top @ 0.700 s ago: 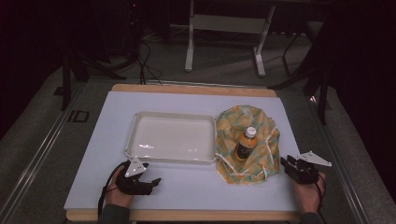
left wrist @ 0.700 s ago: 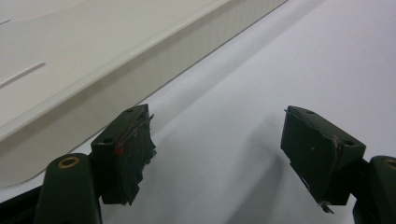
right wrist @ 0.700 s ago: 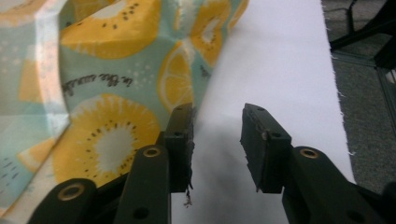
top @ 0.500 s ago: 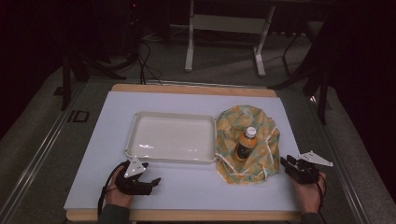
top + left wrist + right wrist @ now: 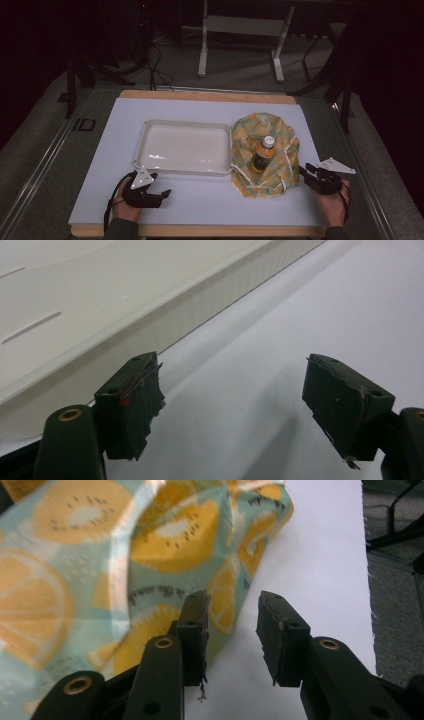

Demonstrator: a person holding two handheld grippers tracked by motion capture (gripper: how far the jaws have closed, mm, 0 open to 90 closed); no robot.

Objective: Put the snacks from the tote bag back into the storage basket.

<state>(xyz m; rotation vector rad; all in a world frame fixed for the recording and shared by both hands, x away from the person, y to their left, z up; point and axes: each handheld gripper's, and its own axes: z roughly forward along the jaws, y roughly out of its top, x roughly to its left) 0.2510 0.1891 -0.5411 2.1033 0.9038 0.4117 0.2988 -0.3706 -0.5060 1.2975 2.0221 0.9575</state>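
white tabletop [image 5: 210, 210] carries an empty cream plastic tray [image 5: 185, 148]; just right, an orange-capped bottle [image 5: 262, 152] sits in a fruit-print drawstring cloth bag [image 5: 265, 150]. right gripper [image 5: 309, 174] near the bag edge, left gripper [image 5: 159, 194] beside the tray, both released, empty. nothing looks started.

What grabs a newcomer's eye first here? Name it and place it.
The fruit-print cloth, orange slices on pale blue-green, lies spread at the table's right with a white-capped bottle lying on it. Left of it sits a white tray. The right tongs point open at the cloth's edge; the left tongs gape beside the tray.
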